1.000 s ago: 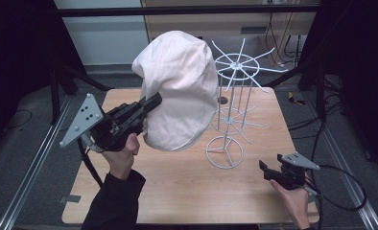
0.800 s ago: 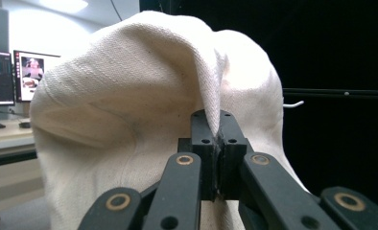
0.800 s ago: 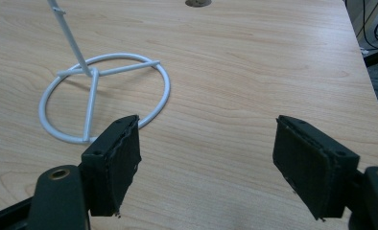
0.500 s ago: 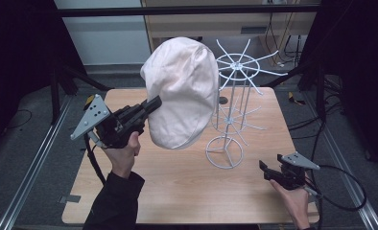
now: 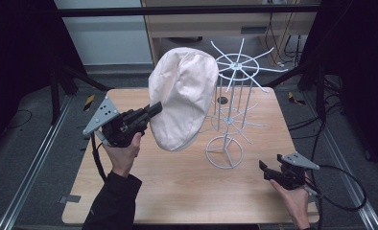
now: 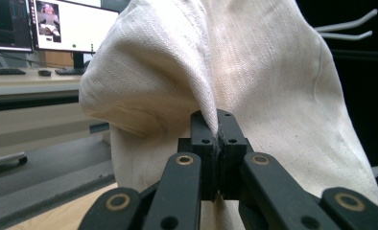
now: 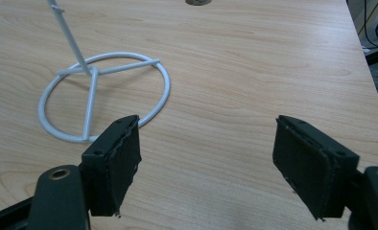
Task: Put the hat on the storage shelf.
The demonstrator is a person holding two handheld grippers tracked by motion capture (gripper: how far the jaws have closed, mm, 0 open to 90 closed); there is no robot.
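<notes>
A cream cloth cap [image 5: 182, 96] hangs in the air above the table's middle, held up beside the white wire stand [image 5: 229, 108]. My left gripper [image 5: 154, 108] is shut on the cap's edge; in the left gripper view the cap [image 6: 254, 81] folds into the closed jaws of the left gripper [image 6: 217, 143]. The cap's top reaches the height of the stand's upper spoke wheel [image 5: 238, 64] and sits just left of it. My right gripper [image 5: 264, 167] rests low at the table's right front, open and holding nothing. In the right gripper view, the stand's ring base [image 7: 103, 93] lies just beyond the right gripper [image 7: 206, 158].
The wooden table [image 5: 144, 191] stands inside a black frame. A small dark round hole [image 5: 221, 100] sits in the tabletop behind the stand. Monitors [image 6: 48, 24] on a desk show behind the cap in the left gripper view. Cables trail off the table's right side.
My left gripper has carried the cap rightward and slightly up, closer to the stand's top wheel. The right gripper has stayed where it was.
</notes>
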